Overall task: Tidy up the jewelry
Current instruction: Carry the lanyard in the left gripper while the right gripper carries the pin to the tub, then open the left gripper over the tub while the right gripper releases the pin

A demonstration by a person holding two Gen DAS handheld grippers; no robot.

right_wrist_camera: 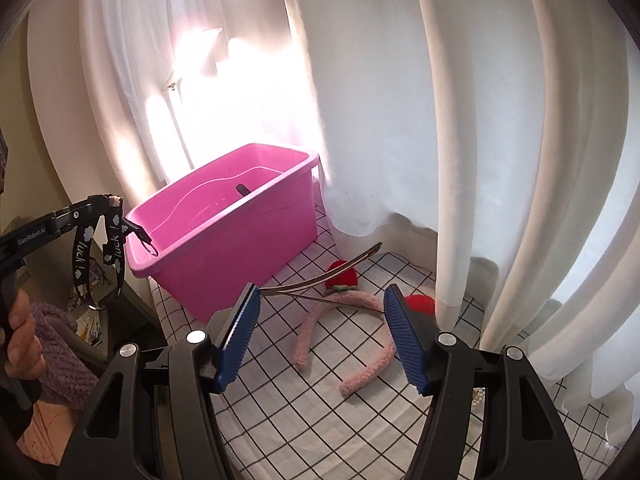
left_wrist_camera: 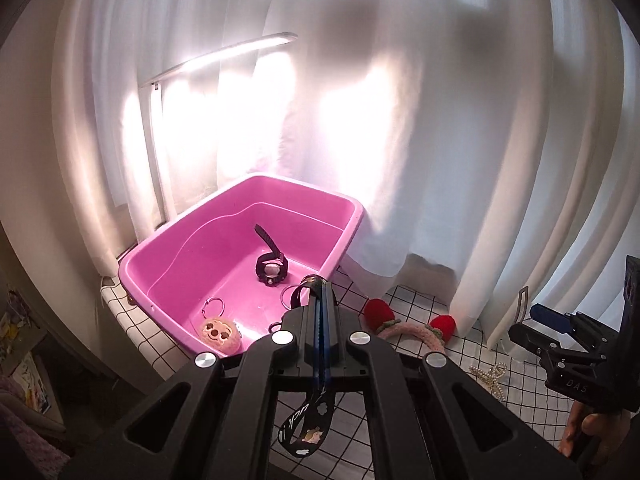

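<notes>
With a black wristwatch and fuzzy keychain already in the pink plastic bin, the left tongs grip a black printed lanyard and the right tongs clamp a thin metal hoop, while a pink fluffy headband and pearl bow clip wait on the checked tabletop.

My lamp glares at eleven o'clock, blowing out the curtain; fisheye bends my edges, corners vignette dark, and focus stays sharp.
</notes>
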